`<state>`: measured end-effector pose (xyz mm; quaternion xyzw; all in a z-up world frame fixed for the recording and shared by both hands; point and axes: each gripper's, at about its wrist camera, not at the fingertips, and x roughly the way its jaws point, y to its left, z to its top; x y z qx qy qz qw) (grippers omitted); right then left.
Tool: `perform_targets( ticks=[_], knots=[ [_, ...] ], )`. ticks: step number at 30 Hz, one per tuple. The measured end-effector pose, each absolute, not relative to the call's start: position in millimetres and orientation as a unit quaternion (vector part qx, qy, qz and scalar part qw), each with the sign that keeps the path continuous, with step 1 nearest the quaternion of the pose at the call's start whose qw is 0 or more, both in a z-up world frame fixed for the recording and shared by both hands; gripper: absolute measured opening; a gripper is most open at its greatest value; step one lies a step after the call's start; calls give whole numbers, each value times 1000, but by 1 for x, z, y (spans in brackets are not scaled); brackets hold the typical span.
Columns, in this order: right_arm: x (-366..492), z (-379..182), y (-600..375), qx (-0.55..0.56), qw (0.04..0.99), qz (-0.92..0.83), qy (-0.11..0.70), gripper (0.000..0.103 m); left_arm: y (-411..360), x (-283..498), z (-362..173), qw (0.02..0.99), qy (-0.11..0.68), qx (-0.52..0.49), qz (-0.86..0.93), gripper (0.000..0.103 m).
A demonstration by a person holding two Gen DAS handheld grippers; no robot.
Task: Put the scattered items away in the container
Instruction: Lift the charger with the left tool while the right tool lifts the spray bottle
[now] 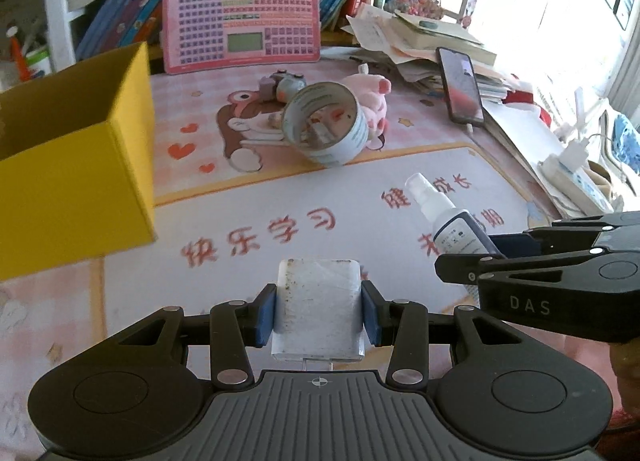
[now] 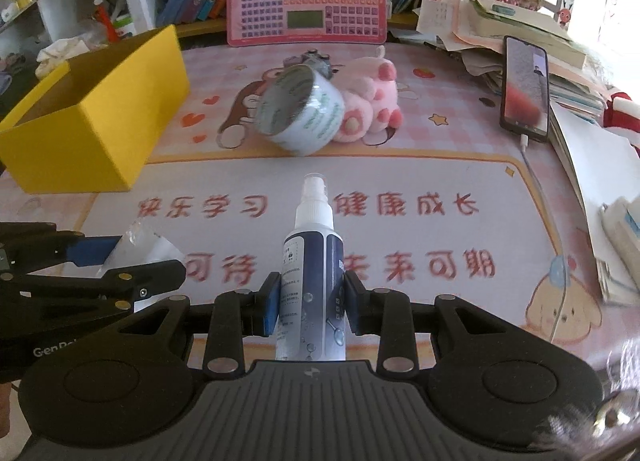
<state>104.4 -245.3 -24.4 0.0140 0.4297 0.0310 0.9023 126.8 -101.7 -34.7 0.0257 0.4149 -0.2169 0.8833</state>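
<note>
The yellow box (image 1: 72,165) sits open on the desk mat at ten o'clock from my left gripper (image 1: 319,311), whose blue pads clamp a clear plastic packet (image 1: 318,301). At twelve o'clock a tape roll (image 2: 300,113) leans against a pink plush pig (image 2: 370,101). My right gripper (image 2: 310,305) pinches a spray bottle (image 2: 314,261), nozzle pointing away.

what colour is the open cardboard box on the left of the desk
Bright yellow outside, plain brown cardboard inside. The open cardboard box shows best in the right wrist view.
</note>
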Motion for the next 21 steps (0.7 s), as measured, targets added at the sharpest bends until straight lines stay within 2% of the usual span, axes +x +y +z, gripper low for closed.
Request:
perform_targets(
  ticks=[21],
  knots=[
    [25, -10, -144, 9, 917, 39, 397, 31, 0, 47, -10, 909, 366, 51, -193, 42]
  ],
)
